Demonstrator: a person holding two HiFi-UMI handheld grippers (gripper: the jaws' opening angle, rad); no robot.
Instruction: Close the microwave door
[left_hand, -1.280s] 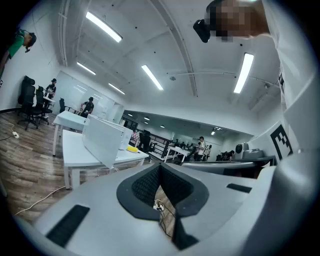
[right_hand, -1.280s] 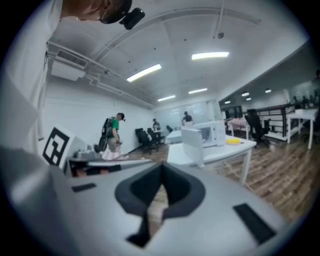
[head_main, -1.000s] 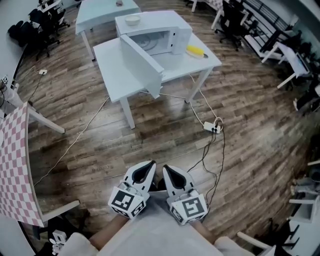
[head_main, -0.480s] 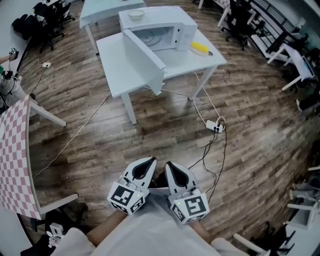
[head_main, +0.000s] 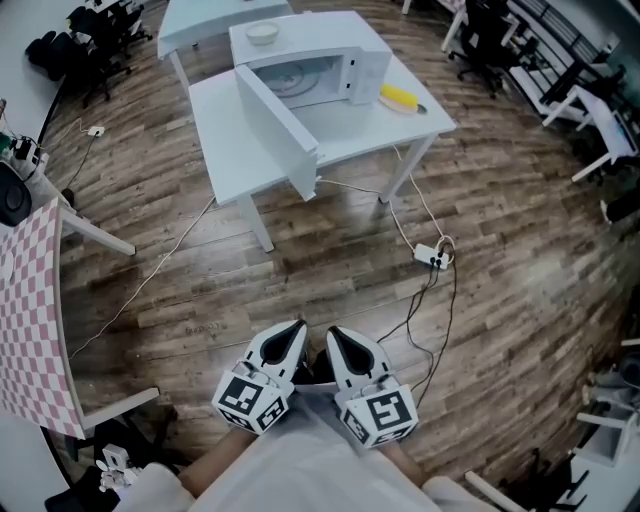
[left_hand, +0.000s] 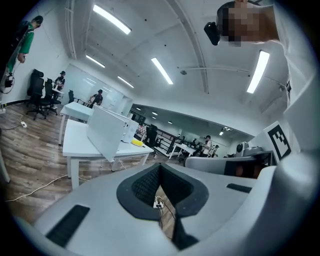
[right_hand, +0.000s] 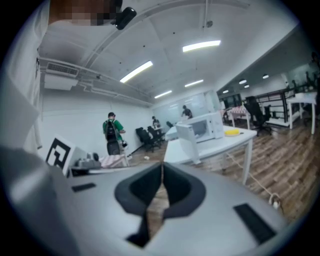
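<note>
A white microwave (head_main: 322, 62) stands on a white table (head_main: 228, 150) far ahead, its door (head_main: 275, 128) swung wide open over the table's front. Both grippers hang low next to my body, well short of the table. My left gripper (head_main: 291, 337) is shut with nothing in it, and my right gripper (head_main: 338, 343) beside it is shut and empty too. The left gripper view shows the open door (left_hand: 107, 133) beyond the closed jaws of the left gripper (left_hand: 160, 170). The microwave (right_hand: 204, 128) appears in the right gripper view beyond the right gripper (right_hand: 162, 172).
A white bowl (head_main: 262, 34) sits on top of the microwave and a yellow object (head_main: 398, 99) lies on the table to its right. A power strip (head_main: 432, 256) and cables lie on the wooden floor. A checkered table (head_main: 25, 320) stands at the left, office chairs around the edges.
The head view has shifted slightly, so the table sits a little differently in frame. Both grippers stay shut in the same low place.
</note>
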